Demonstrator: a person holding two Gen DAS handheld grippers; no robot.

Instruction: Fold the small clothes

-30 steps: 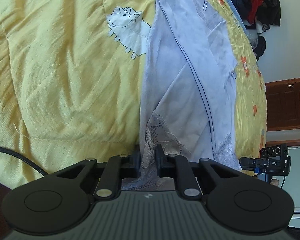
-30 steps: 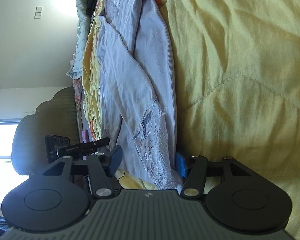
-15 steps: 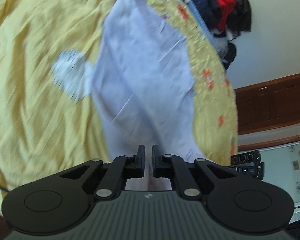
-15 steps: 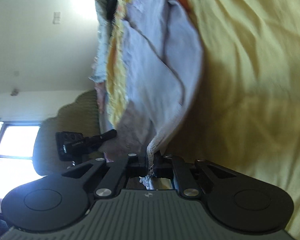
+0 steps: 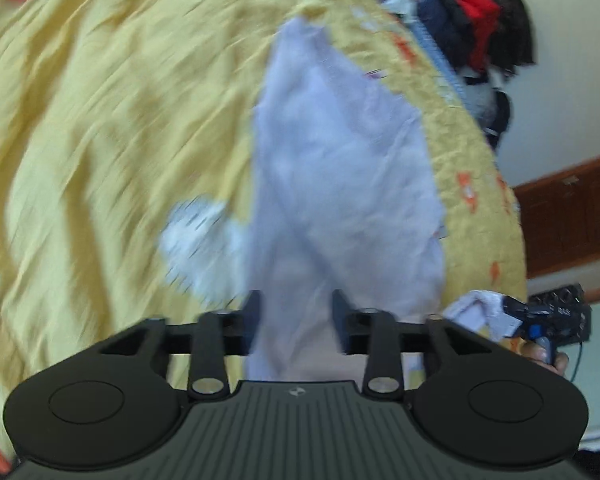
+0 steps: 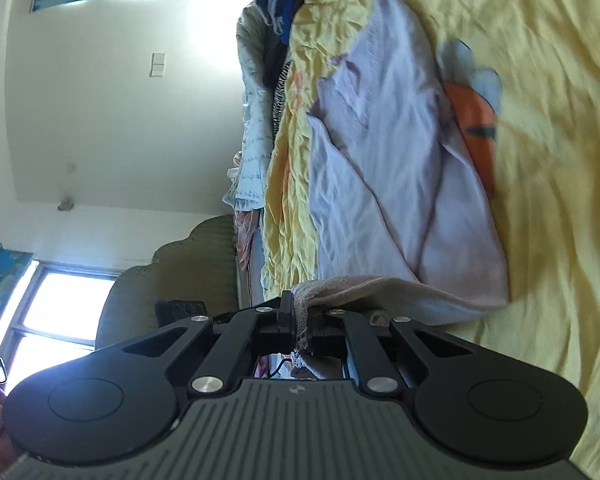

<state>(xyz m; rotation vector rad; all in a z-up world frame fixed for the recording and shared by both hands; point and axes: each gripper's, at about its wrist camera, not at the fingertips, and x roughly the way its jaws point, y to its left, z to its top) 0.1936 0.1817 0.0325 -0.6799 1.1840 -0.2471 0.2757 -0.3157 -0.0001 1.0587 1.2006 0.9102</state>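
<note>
A pale lilac garment [image 5: 340, 168] lies on the yellow quilt [image 5: 100, 120] of a bed, near the edge where a heap of dark and red clothes [image 5: 472, 20] is piled. The right gripper [image 6: 300, 322] has its jaws clamped on the garment's lace hem [image 6: 320, 286], lifting that corner off the quilt so the lower part can be carried over the body of the garment in a fold. The left gripper [image 5: 296, 320] has just been opening; its jaws now stand apart with cloth between them, and the blur does not let me say whether the pads touch it. It looks like a release of that corner. A white cartoon print [image 5: 196, 240] on the quilt shows just beside the garment.
</note>
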